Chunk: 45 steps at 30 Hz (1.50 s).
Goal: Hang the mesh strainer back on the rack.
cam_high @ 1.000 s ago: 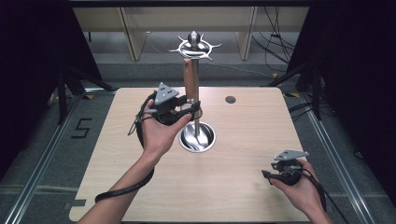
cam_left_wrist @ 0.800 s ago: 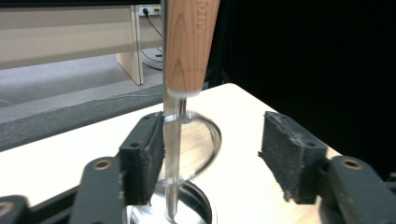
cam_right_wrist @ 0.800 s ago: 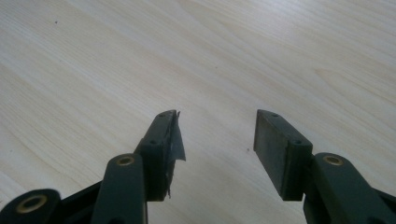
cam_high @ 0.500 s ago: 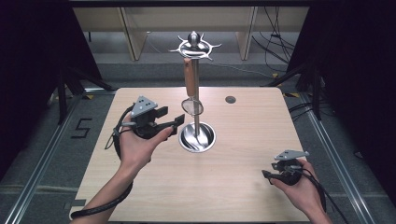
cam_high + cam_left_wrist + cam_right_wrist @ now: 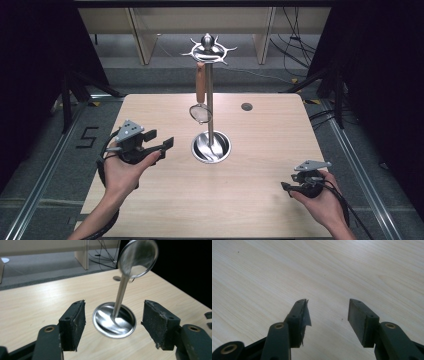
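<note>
**Jaws spread on both grippers, strainer hanging on the stand**

Both pairs stand apart with nothing between the pads. Left gripper (image 5: 159, 145) sits in the person's upturned left hand (image 5: 122, 172), at about 9 o'clock from the stand's base, near it but not touching. Its jaws have just been opening; now they are wide and empty. In the left gripper view the black pads (image 5: 75, 325) frame the base dish (image 5: 114, 320) and the pole from a short way off, well clear of both.

Right gripper (image 5: 286, 186) rests low at the table's 4 o'clock corner, held in the right hand (image 5: 320, 200), well apart from the stand. Right gripper view: jaws parted over bare wood, one pad (image 5: 303, 315) with a frayed edge.

Strainer (image 5: 200, 114) hangs by its wooden handle (image 5: 200, 82) from a hook on the crown (image 5: 208, 49) of the metal stand (image 5: 210, 95), mesh bowl down, just beside the pole on its 9 o'clock side. Mesh bowl (image 5: 138, 257) looks blurred in the left gripper view. Stand sits mid-table (image 5: 260, 150), slightly toward 12 o'clock. Small dark round spot (image 5: 246, 106) lies at 1 o'clock from the base.
</note>
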Each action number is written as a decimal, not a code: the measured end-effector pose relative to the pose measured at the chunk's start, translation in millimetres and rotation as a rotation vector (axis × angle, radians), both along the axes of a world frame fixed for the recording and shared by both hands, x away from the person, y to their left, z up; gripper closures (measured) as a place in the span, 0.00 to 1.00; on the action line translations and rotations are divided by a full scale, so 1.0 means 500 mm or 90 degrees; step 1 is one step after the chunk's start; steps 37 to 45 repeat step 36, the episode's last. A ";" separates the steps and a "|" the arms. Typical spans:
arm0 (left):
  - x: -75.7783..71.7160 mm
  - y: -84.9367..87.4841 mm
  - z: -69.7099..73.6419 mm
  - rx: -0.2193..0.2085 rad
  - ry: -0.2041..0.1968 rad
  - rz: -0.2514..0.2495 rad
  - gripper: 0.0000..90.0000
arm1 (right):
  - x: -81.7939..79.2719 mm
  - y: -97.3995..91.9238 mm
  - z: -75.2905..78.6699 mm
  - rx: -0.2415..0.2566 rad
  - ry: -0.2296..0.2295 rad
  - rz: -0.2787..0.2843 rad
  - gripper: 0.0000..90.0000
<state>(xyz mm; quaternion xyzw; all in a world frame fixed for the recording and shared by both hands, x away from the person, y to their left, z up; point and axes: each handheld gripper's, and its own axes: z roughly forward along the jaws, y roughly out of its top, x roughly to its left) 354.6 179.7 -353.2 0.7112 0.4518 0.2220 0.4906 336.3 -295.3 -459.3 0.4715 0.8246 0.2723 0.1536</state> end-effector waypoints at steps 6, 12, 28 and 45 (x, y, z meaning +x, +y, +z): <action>-0.016 0.028 -0.042 -0.008 0.013 0.015 0.38 | 0.000 0.000 -0.001 0.003 -0.001 -0.005 0.56; -0.037 0.053 -0.100 -0.016 0.008 0.033 0.40 | 0.002 -0.003 -0.002 0.001 -0.002 -0.005 0.56; -0.040 0.119 -0.222 0.007 0.093 0.113 0.43 | 0.004 -0.002 -0.003 -0.009 -0.009 0.009 0.56; -0.038 0.108 -0.227 0.016 0.100 0.100 0.42 | 0.004 -0.006 -0.005 -0.004 -0.006 0.005 0.56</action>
